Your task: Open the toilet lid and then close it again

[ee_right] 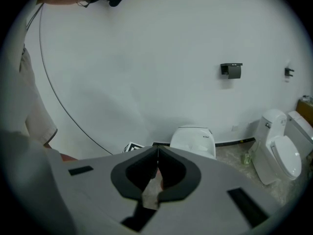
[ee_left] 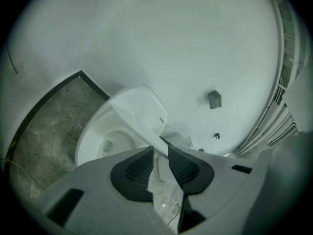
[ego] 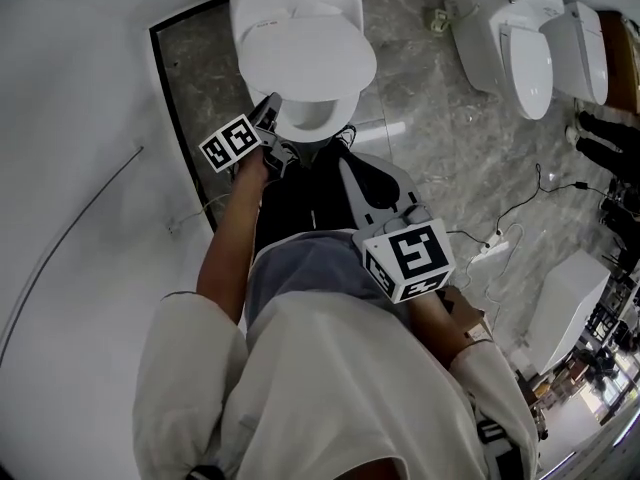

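The white toilet [ego: 300, 28] stands at the top of the head view, its lid [ego: 308, 56] tilted partly up over the bowl [ego: 305, 120]. My left gripper [ego: 270, 116] is at the lid's front left rim. In the left gripper view the lid [ee_left: 139, 109] rises at a slant, and its rim runs down into the narrow gap of my left gripper [ee_left: 162, 151], whose jaws close on it. My right gripper [ego: 347, 160] hangs in front of the bowl, apart from the toilet. In its own view the right gripper [ee_right: 158, 150] has its tips together and nothing between them.
Two more toilets [ego: 525, 38] stand at the right on the marble floor [ego: 430, 138]. A power strip with cables [ego: 490, 250] lies on the floor at the right. A white wall [ego: 80, 118] runs close along the left. A paper holder [ee_right: 231, 70] is fixed to the wall.
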### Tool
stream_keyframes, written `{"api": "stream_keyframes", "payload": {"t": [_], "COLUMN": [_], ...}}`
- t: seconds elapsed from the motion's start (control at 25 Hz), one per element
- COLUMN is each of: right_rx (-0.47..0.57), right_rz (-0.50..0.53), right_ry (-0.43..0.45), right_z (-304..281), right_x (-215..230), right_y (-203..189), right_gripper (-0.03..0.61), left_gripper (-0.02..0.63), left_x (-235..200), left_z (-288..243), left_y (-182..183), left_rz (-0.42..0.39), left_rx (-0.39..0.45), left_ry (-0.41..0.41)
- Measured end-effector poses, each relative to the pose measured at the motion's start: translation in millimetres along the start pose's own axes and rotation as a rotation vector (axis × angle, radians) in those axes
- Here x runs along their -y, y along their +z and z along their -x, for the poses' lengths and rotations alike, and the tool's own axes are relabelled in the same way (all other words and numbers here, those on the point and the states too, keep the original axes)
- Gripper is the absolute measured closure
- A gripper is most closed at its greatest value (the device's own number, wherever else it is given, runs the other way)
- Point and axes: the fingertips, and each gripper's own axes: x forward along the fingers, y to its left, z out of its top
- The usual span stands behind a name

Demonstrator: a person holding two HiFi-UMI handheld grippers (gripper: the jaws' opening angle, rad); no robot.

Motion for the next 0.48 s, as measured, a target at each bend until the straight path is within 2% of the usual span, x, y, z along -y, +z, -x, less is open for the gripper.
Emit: {"api": "stream_keyframes", "payload": {"t": [0.48], "right_rx": [0.054], "right_rz": [0.013], "right_ry": [-0.009], "right_z": [19.6], "right_x": [3.3], "right_y": [18.9], "right_gripper": [0.568], "left_gripper": [0.526], "left_x": [19.3], "left_z": [-5.7], "left_y": [26.0], "left_rz": [0.036], "left_rx": [0.015], "left_ry": [0.001]}}
